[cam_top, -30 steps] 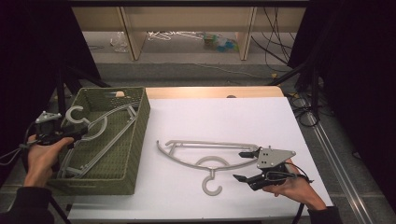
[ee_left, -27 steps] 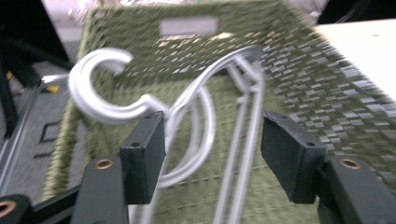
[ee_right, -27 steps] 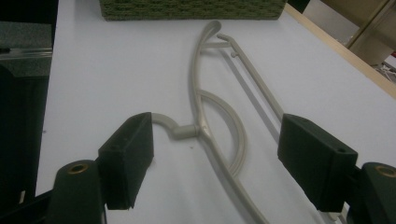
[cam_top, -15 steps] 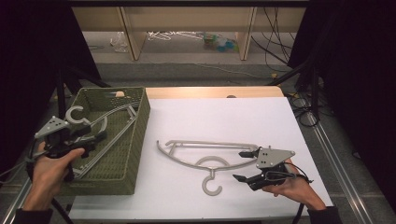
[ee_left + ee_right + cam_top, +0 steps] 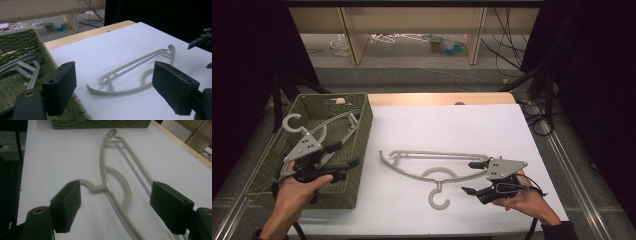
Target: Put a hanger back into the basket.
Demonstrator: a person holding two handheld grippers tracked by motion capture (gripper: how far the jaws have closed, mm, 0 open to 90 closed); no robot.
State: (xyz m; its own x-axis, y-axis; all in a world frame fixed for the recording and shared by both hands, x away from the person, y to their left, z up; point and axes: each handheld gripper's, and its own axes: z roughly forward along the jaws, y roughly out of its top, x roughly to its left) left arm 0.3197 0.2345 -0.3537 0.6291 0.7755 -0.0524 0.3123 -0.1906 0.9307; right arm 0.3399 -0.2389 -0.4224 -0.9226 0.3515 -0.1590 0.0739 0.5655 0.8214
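High view: the left gripper [image 5: 346,154], jaws spread and holding nothing after having just been opening, hangs over the near part of the green basket [image 5: 362,145], in which a grey hanger [image 5: 319,131] lies, while the right gripper [image 5: 471,176], also spread and empty, sits at the right end of a second hanger [image 5: 432,165] lying flat on the white table [image 5: 452,125]. Left gripper view: between the parted jaws the table hanger [image 5: 130,75] lies beyond the basket's edge [image 5: 37,47]. Right gripper view: the wide-apart jaws flank that hanger's [image 5: 110,187] hook and neck without touching them.
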